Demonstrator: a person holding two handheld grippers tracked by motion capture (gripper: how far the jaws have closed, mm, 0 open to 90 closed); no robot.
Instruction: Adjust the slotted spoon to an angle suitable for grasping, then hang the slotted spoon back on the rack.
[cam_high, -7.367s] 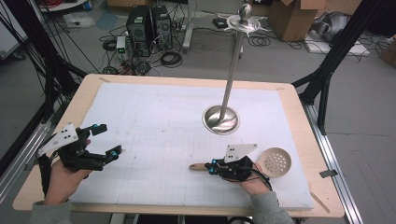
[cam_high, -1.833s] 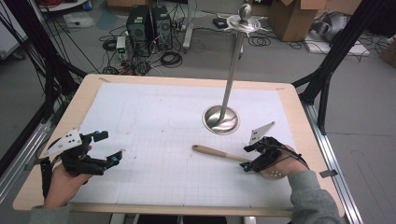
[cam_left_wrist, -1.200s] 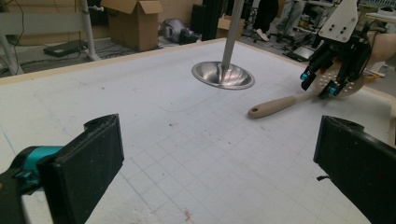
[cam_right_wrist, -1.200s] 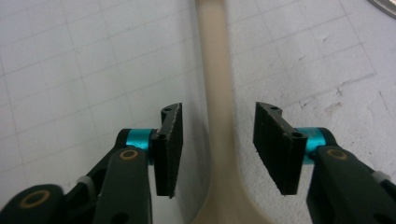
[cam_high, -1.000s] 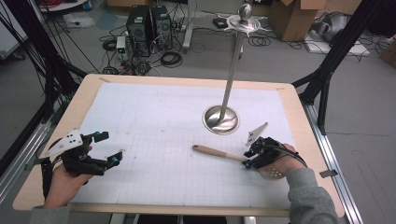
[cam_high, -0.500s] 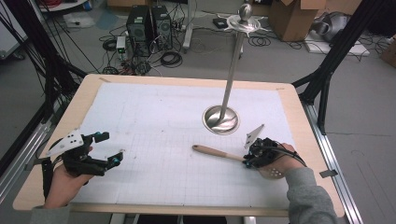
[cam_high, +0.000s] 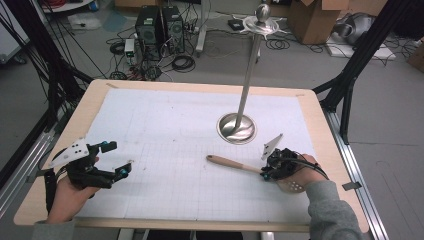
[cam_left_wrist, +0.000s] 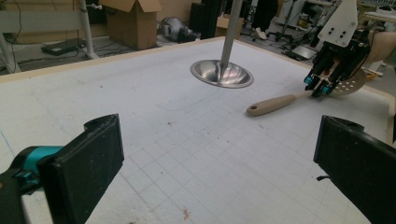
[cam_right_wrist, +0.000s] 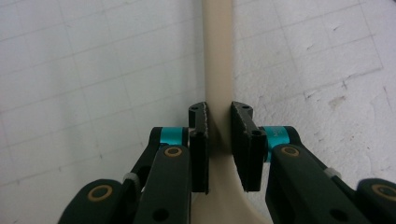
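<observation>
At the worktop's (cam_high: 150, 125) right edge, the right hand-held gripper (cam_high: 270, 170) has just closed its jaws on the spoon's (cam_high: 235, 163) neck (left hand-held gripper (cam_high: 120, 160) idle, wide open, empty), so lifting looks next.

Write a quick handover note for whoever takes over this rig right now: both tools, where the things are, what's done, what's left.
Right tool: jaws have just closed onto the neck of the beige slotted spatula, pads against its handle near the head; the spatula lies flat on the white gridded mat.
Left tool: open, holding nothing, resting at the mat's left side.
Tall steel stand with a round dish base: upright, just behind the spatula, with hook arms at the top.
Done: spatula gripped.
Left: lift it; probably hang it on the stand by the handle's hole, though that is a guess.
</observation>
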